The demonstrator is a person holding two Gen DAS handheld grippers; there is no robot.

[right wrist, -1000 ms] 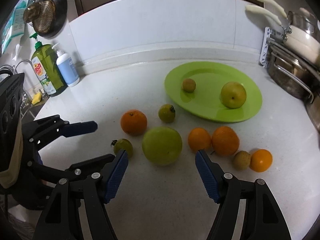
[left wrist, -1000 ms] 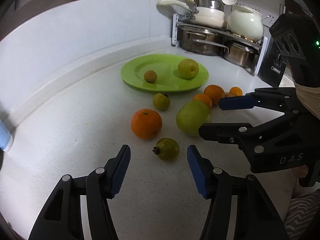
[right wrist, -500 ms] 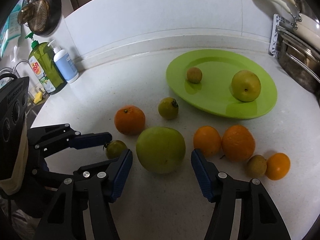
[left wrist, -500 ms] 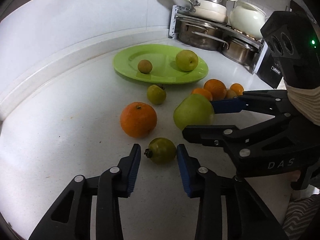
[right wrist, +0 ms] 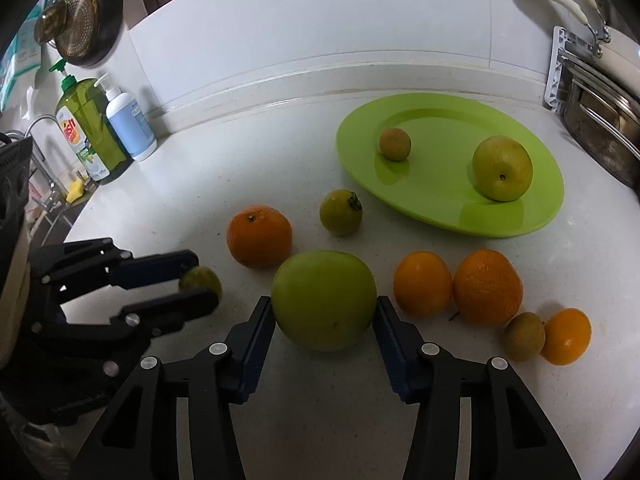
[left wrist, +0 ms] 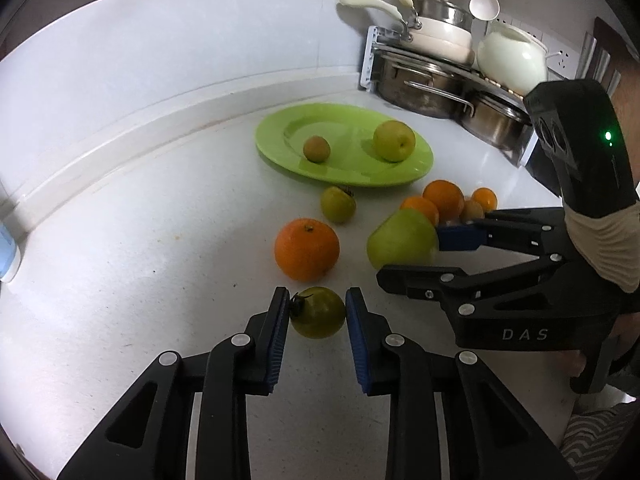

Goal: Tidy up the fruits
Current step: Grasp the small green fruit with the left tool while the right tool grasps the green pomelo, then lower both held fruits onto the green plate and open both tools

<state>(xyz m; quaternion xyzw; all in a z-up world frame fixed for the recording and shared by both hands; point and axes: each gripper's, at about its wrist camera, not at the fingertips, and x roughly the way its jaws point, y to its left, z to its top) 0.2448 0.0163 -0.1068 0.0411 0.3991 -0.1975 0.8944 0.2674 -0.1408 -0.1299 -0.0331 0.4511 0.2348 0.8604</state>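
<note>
Gleaming white counter [right wrist: 248,152], tiled wall [right wrist: 304,20]

A small fruit [left wrist: 318,312] sits in my left tool [left wrist: 317,312]. A big fruit [right wrist: 324,300] sits in my right tool [right wrist: 325,312]. The plate [right wrist: 440,208] lies behind them.

A speckled white stone countertop [right wrist: 280,152] meets a glossy white backsplash wall [right wrist: 320,20] at a curved raised edge. Far right, a white rack of steel pots [left wrist: 436,84] stands; far left, a green dish-soap bottle [right wrist: 86,128] beside a steel faucet [right wrist: 42,128].
</note>
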